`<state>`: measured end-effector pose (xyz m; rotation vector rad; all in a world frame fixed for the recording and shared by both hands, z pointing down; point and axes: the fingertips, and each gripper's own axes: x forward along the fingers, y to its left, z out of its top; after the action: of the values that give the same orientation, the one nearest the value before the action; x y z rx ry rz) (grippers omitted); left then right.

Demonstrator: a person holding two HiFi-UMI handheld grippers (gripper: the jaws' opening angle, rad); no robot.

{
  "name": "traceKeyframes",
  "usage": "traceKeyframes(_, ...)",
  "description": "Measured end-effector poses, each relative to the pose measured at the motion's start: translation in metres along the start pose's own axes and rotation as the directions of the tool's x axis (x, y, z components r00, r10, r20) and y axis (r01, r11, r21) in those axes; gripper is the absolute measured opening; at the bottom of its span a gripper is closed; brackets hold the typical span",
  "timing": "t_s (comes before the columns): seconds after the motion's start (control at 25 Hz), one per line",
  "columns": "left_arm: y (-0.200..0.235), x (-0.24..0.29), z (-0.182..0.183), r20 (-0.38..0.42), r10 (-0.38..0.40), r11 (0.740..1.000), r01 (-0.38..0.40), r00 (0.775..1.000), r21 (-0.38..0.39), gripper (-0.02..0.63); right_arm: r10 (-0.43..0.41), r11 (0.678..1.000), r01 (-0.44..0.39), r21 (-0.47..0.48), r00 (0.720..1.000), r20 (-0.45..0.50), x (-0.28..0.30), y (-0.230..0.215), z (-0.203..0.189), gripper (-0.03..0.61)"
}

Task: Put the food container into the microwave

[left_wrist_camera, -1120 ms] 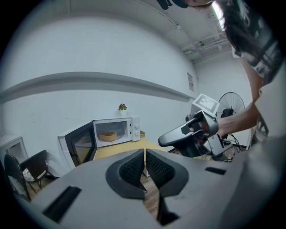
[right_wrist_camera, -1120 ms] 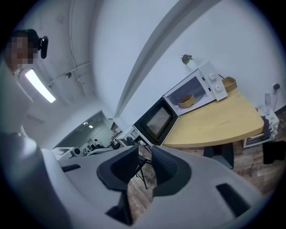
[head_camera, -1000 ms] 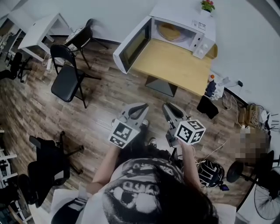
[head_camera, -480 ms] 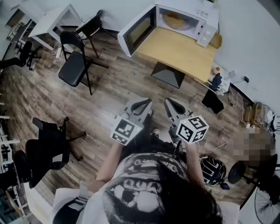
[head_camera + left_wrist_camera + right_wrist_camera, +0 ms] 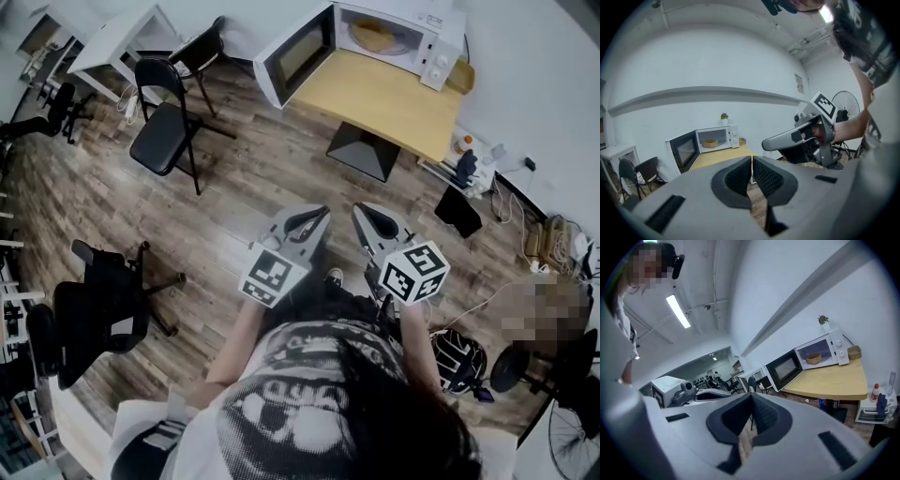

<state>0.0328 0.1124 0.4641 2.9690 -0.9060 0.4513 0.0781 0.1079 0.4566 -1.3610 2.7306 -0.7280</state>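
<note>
A black chair [image 5: 164, 141] stands far left on the wood floor [image 5: 244, 187]. Next comes the left gripper [image 5: 317, 216]. Its 2 jaws are pressed together and hold nothing. Just beside it is the right gripper [image 5: 364, 214], also pinched closed on nothing. Both point forward at the wooden table [image 5: 394, 103], which is well apart from them. At the back of the table sits the white microwave [image 5: 437, 58], its door [image 5: 295, 56] swung wide open to the left. The food container [image 5: 373, 37], a round tan bowl, is already inside the microwave. It lies straight ahead and a little right, so the right gripper is nearer. I think only the door may be left.
</note>
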Motion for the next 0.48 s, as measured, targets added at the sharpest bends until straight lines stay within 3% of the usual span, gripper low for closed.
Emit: traceKeyframes(0.48, -0.008, -0.012, 0.000, 0.006, 0.003, 1.000, -0.003, 1.000, 0.011, 0.008, 0.016, 0.998, -0.017, -0.064, 1.000, -0.012, -0.001, 0.013, -0.002, 0.000)
